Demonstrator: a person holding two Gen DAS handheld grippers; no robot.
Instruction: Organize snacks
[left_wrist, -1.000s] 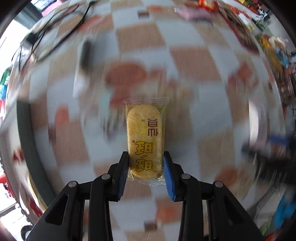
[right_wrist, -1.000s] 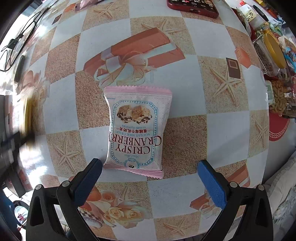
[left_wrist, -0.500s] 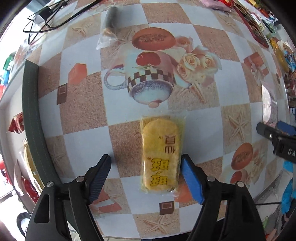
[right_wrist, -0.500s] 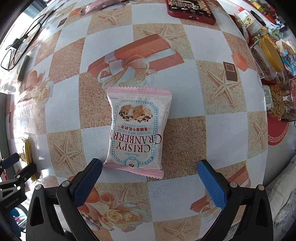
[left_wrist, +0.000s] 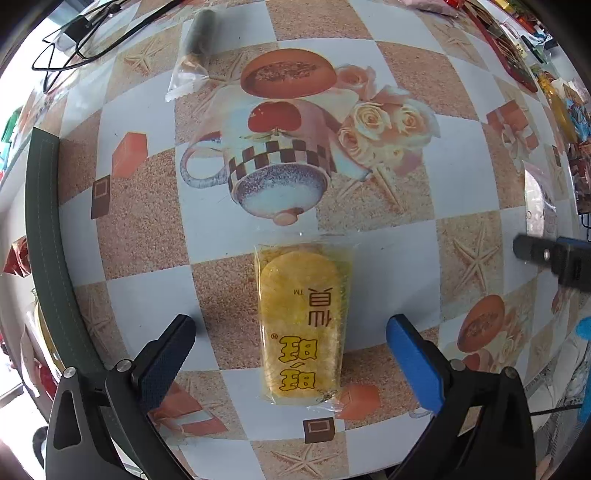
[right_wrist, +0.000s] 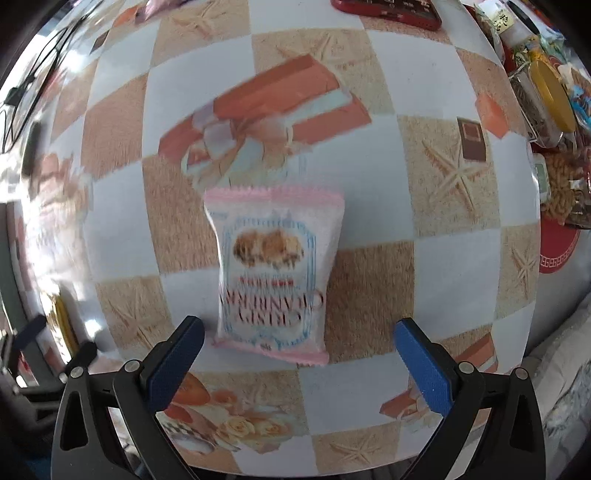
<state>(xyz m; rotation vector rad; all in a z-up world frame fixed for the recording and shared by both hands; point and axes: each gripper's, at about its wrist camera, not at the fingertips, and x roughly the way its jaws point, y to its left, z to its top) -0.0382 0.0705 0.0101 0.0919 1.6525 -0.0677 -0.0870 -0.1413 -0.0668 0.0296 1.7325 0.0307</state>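
I hold both tongs spread wide — left gripper (left_wrist: 291, 354) straddling the yellow rice cracker (left_wrist: 303, 325), right gripper (right_wrist: 301, 352) bracketing the pink cranberry pack (right_wrist: 273, 280) at 12 o'clock — positioned for sideways pinches.

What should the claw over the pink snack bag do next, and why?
Probably close on it. The right gripper is open with the pink snack bag lying flat on the table between its fingers, not yet gripped, so squeezing the bag's sides seems the next small step.

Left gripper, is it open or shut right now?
Open. The left gripper has its jaws spread wide, clear of the yellow rice cracker packet lying flat between them.
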